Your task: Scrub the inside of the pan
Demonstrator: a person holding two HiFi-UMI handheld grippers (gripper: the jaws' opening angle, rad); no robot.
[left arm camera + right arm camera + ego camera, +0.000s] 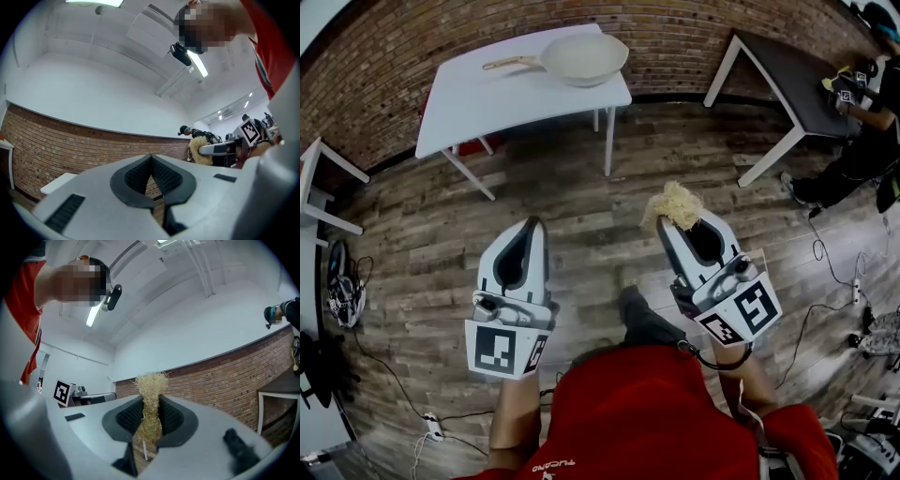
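In the head view, the pan (584, 58) sat on the white surface (487, 98) at twelve o'clock, well apart from both tools. In the left gripper view, the left gripper (151, 158) was pressed together on nothing. In the right gripper view, the right gripper (150, 405) pinched a straw-coloured scrubber (151, 383).

the person wore a red short-sleeved shirt (656, 412) with small white lettering. the left gripper (532, 225) and the right gripper (670, 223) each had a pale grey shell, black ribbed pads (165, 176) and, at the rear, a white cube with black square markers (506, 349). a thin black cable (712, 362) looped behind the right gripper's cube.
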